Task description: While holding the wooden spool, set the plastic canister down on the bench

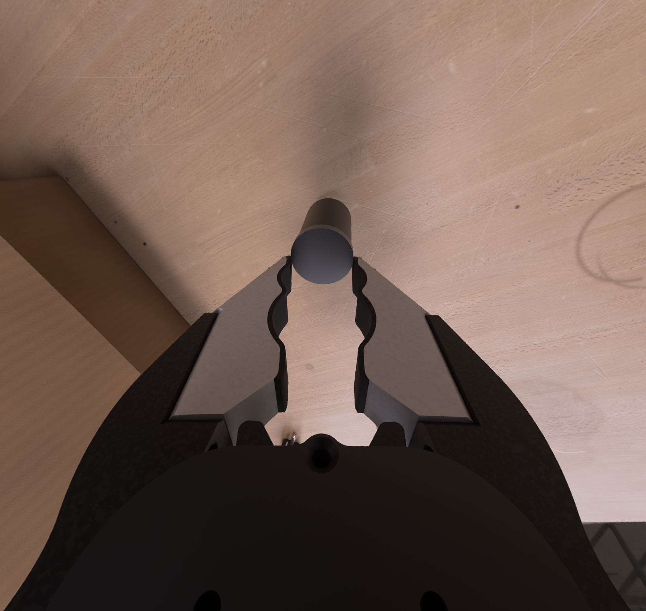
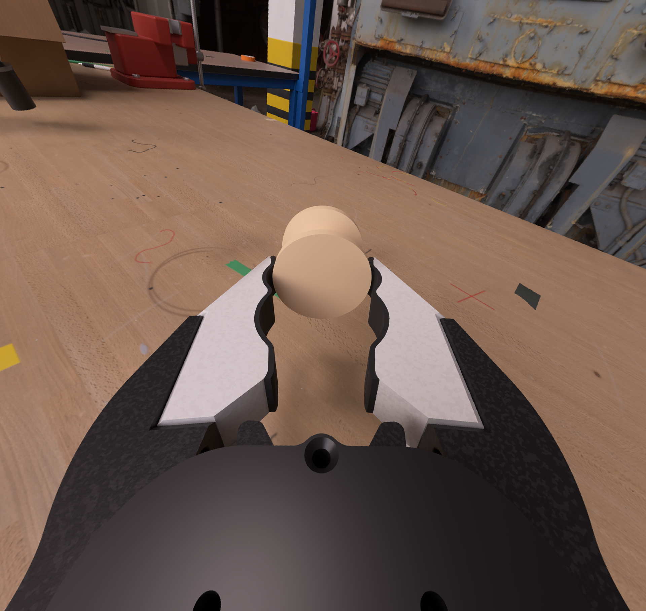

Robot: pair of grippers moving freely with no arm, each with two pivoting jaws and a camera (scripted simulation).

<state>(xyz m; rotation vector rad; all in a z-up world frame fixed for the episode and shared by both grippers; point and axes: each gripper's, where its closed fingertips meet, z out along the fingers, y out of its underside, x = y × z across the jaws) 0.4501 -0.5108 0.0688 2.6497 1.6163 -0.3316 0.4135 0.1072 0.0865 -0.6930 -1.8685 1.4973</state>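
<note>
My left gripper (image 1: 321, 262) points down at the wooden bench (image 1: 454, 105) and is shut on the plastic canister (image 1: 321, 257), a dark grey cylinder held upright at its top end between the fingertips. Its lower end is close to the bench, above a dark shadow; I cannot tell if it touches. The canister also shows far left in the right wrist view (image 2: 14, 91). My right gripper (image 2: 321, 265) is shut on the pale wooden spool (image 2: 321, 279) and holds it above the bench (image 2: 174, 192).
A cardboard box (image 1: 52, 279) stands left of the canister and shows at the back left in the right wrist view (image 2: 31, 35). A red vise (image 2: 150, 52) sits at the bench's far end. The bench edge runs diagonally on the right, with rusty machinery beyond.
</note>
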